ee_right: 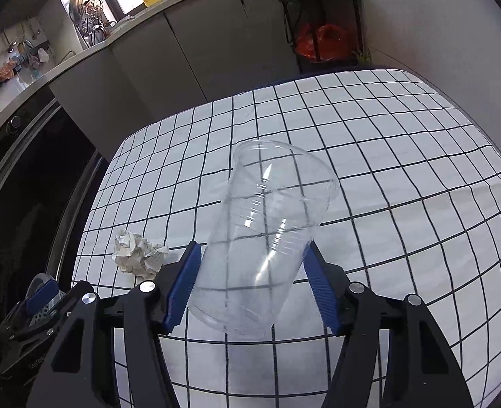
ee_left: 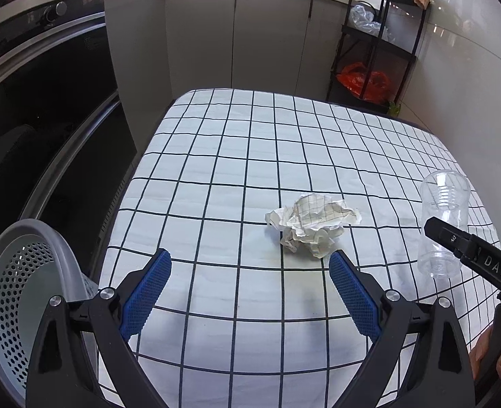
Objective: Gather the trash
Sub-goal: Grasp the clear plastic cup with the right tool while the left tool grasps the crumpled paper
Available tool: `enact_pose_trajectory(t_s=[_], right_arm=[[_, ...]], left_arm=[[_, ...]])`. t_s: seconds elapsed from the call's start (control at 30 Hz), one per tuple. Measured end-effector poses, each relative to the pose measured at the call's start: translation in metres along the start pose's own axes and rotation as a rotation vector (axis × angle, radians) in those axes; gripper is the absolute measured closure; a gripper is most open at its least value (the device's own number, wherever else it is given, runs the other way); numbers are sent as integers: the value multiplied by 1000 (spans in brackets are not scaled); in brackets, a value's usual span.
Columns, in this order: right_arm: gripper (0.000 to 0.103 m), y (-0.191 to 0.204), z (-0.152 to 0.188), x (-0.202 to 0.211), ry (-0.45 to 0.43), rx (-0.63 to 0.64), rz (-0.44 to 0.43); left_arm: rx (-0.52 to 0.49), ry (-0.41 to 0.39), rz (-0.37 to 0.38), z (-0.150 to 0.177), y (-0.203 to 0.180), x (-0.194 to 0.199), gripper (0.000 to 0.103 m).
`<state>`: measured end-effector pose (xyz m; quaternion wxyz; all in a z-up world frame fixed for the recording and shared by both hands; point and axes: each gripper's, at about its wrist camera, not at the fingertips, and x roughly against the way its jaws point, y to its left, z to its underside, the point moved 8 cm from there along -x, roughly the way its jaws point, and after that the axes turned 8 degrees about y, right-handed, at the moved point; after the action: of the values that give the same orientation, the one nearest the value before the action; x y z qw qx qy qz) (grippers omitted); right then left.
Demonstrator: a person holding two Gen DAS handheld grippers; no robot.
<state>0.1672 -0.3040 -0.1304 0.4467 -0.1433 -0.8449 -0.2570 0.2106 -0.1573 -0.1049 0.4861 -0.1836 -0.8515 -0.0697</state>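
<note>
A kitchen table under a white cloth (ee_left: 237, 170) with a dark grid, grey cabinets (ee_left: 237, 37) behind it, a black oven (ee_left: 46, 78) along its left edge and a black shelf rack (ee_left: 379, 40) holding clear and orange bags at the far right corner. The right gripper (ee_right: 250, 282) pinches a clear plastic cup (ee_right: 267, 234) low on its wall, blue pads (ee_right: 182, 289) pressing both sides; the cup tilts, its long axis leaning up and to the right, open mouth away from the camera, base towards it (seen from the left wrist it stands nearly upright at the table's right side, just off the cloth). A crumpled paper ball (ee_left: 313, 226) lies on the cloth to the cup's left, a little beyond the left gripper (ee_left: 250, 272), whose fingers stand spread wide over bare cloth with nothing between them. A grey perforated bin (ee_left: 22, 292) sits at the table's near left corner, cut off by the frame. The person shows only as fingertips (ee_left: 488, 357) at the lower right edge.
</note>
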Motion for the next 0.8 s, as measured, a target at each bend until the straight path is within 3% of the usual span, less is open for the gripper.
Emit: enact_pose_trajectory(t_s=[0.43,0.67,0.8], right_arm=[[43,-33,-10,11,-3,-64,-61],[43,-30,-15,18,-12,-61,-104],[43,-29,-16,22,-10,-54,-117]], left_arm=[[-70,5,26,-7,-50,-28,10],[-35,42,-28,-14,-49,-62,10],[-25,44,-38,-15,-50,-69,20]])
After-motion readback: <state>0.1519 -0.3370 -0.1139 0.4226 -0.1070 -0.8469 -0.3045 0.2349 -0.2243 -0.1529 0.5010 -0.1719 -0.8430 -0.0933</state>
